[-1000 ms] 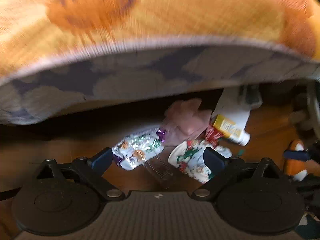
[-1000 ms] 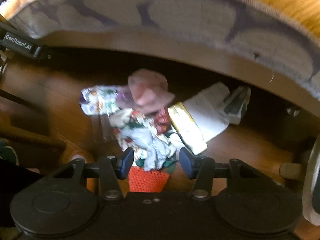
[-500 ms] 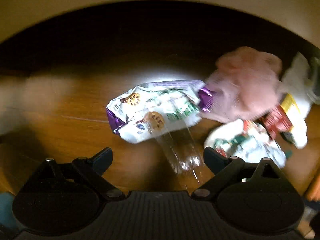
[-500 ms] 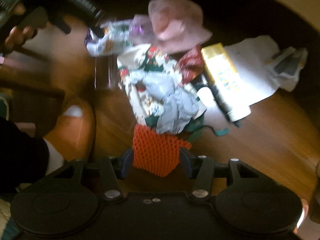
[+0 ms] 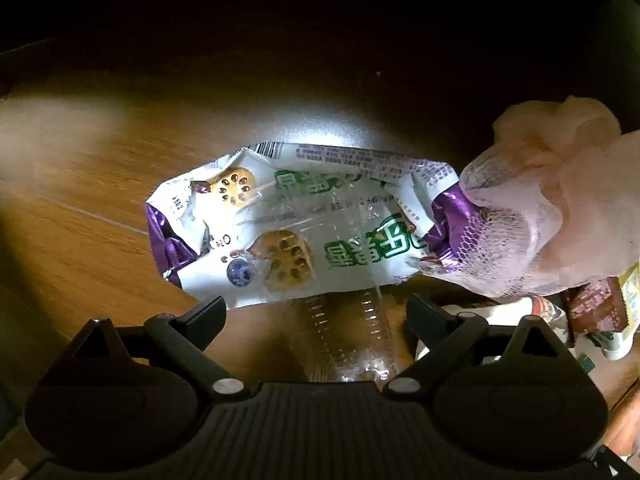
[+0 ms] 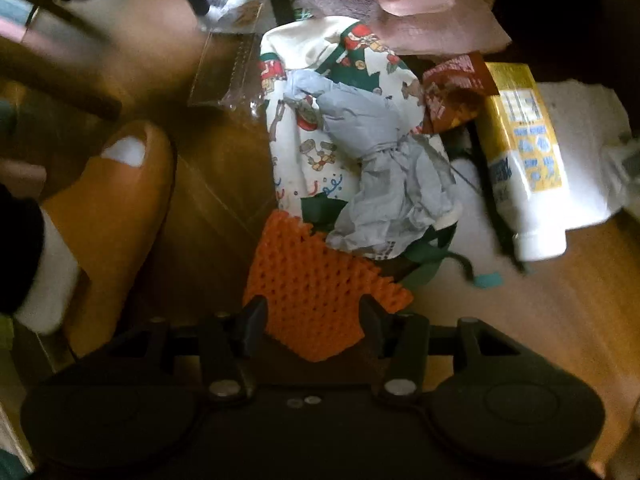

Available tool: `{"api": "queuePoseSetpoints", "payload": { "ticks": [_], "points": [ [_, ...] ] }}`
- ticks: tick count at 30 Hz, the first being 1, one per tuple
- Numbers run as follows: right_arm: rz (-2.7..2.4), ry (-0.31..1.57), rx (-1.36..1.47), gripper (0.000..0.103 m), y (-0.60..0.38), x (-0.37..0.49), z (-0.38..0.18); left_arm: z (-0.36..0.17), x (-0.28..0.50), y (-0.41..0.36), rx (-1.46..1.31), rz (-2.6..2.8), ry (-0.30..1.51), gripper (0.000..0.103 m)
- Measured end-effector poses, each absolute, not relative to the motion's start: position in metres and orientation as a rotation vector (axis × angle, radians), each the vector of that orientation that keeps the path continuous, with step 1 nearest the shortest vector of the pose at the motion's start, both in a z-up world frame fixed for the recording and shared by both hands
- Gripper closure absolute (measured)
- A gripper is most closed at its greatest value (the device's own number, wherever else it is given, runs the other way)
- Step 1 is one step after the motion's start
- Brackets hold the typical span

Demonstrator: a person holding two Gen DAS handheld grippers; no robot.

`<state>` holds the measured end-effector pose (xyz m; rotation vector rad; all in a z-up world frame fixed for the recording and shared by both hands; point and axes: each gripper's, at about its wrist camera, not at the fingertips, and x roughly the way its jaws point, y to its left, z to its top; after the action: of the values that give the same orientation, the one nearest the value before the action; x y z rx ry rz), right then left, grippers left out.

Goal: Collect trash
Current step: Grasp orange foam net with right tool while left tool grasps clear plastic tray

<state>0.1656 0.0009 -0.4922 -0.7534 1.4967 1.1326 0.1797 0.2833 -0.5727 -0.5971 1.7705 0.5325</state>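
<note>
Beside the snack wrapper (image 5: 296,224), pink netting (image 5: 552,216) crowds in; both grippers' jaws gape, gripping nothing.

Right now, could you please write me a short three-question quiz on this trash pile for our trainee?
1. True or false: the left gripper is shut on the snack wrapper.
2. What lies between the right gripper's open fingers: A) orange foam net, B) yellow-labelled tube, C) pink foam net?
3. Fill in: a clear plastic ___ lies partly over the snack wrapper.

Key: 1 false; 2 A; 3 tray.
</note>
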Motion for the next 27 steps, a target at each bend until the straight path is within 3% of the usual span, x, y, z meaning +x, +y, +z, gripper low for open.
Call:
{"api": "queuePoseSetpoints", "payload": {
  "ticks": [5,7,11,14,27],
  "points": [
    [1.035,1.477,-0.736,0.052,-0.003,0.163,-0.499,-0.584,0.178,0.281,-0.619,0.524,1.776,0.015],
    [1.013,1.483,-0.732,0.052,-0.004,0.162,-0.505,-0.584,0.178,0.278,-0.622,0.514,1.777,0.022],
    [0.976,1.476,-0.71,0.053,-0.006,0.16,-0.504,-0.585,0.176,0.276,-0.645,0.508,1.774,0.046],
    [0.926,1.437,-0.681,0.052,-0.008,0.168,-0.504,-0.583,0.173,0.273,-0.666,0.516,1.764,0.053],
    [0.864,1.561,-0.638,0.052,-0.018,0.185,-0.534,-0.584,0.172,0.265,-0.636,0.479,1.766,0.057]
  ]
}}
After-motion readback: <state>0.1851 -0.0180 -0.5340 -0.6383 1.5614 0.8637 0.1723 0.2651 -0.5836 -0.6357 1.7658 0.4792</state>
